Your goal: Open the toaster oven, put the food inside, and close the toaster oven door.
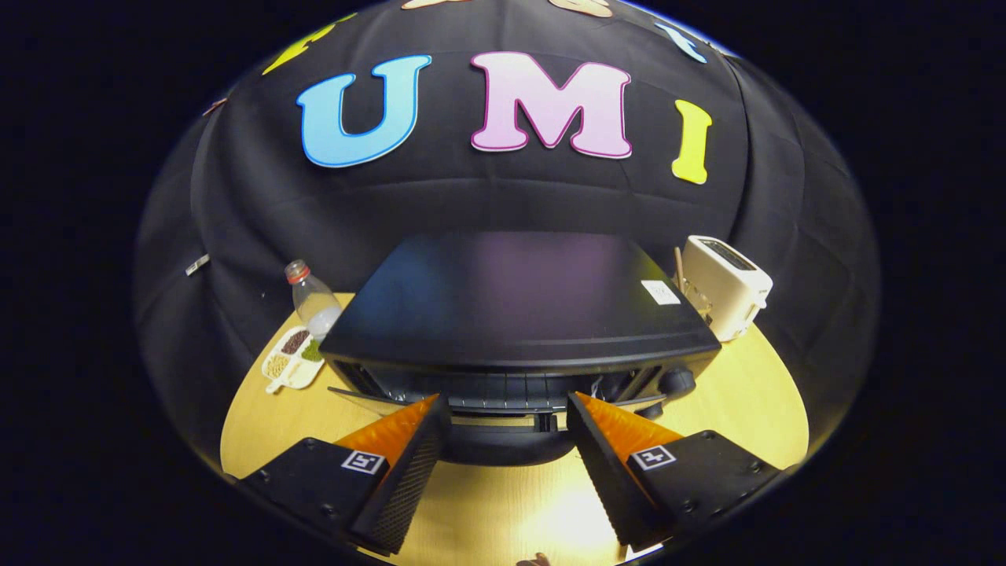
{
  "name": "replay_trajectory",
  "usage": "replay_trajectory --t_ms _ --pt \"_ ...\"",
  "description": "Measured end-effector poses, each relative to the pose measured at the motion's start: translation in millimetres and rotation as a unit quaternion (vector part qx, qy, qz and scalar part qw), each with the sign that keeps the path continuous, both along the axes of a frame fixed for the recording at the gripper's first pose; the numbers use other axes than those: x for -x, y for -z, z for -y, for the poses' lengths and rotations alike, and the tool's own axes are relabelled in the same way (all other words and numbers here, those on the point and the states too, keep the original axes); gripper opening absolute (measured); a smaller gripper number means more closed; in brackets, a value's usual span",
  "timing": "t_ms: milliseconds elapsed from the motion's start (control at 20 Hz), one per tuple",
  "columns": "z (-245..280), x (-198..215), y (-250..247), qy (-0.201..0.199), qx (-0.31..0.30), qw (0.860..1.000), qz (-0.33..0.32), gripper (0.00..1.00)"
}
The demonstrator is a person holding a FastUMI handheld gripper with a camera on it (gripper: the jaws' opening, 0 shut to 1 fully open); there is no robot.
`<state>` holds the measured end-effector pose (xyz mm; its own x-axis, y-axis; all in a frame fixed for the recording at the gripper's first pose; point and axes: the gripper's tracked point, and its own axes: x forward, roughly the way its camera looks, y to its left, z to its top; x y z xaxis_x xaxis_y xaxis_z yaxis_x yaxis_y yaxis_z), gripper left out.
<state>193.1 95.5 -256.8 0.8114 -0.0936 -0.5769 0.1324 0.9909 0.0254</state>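
Tabletop point(731, 393): black toaster oven point(519, 314) (fingers point(409, 448) apart)

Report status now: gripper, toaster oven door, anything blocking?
Gripper open, fingers apart at the door's top edge. Toaster oven door partly open. Nothing between fingers and door.

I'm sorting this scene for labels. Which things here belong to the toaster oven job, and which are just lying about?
Part of the job:
toaster oven
its door, partly lowered, just ahead of the open tool

Just lying about:
plastic bottle
divided dish of grains
white toaster
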Motion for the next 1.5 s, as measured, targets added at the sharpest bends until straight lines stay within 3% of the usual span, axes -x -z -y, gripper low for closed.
replay_trajectory --t_ms 200,450,600,950,1200,1350,1500 --pt "-8 53 31 -0.019 -0.001 0.999 -0.048 0.97" --pt "-24 114 69 -0.033 -0.055 0.991 -0.119 0.99" --pt "-22 124 65 -0.054 -0.037 0.990 -0.121 0.99" --pt "-5 139 53 -0.077 -0.059 0.988 -0.123 0.99" --pt "59 150 26 -0.090 -0.058 0.989 -0.099 0.99" --pt "126 164 24 -0.065 -0.073 0.989 -0.107 0.99" --pt "195 186 44 -0.029 -0.072 0.986 -0.146 0.82"
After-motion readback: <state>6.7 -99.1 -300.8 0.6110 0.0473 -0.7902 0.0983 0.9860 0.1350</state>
